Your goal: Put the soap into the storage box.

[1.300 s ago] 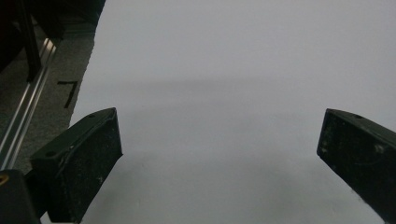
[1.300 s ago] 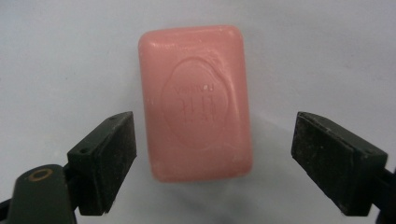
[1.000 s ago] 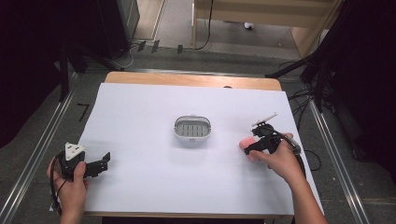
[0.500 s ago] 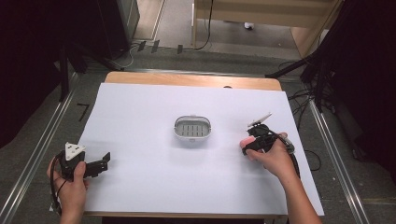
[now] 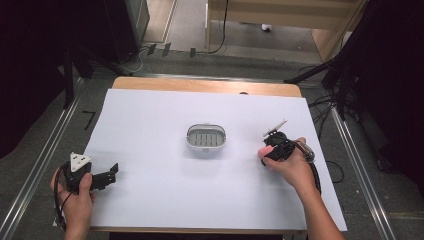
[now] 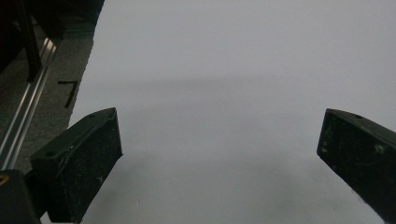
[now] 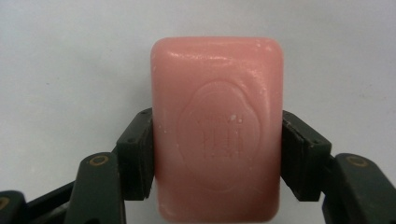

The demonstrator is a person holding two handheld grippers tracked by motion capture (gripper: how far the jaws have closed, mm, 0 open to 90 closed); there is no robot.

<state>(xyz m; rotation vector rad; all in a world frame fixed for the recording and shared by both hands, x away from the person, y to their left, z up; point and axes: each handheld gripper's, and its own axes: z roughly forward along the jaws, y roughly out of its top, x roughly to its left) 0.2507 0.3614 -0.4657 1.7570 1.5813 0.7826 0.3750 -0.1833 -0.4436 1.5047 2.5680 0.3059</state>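
Right of the oval grey slotted soap dish (image 5: 206, 138), my right claw (image 7: 217, 140) grips the pink rectangular soap bar (image 7: 217, 126) by its long sides, probably for placing; left claw (image 6: 219, 154) idle, spread wide.

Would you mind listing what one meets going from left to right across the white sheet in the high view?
Left gripper, jaws apart over bare sheet → soap dish, near the middle → pink soap, clamped in the right gripper.
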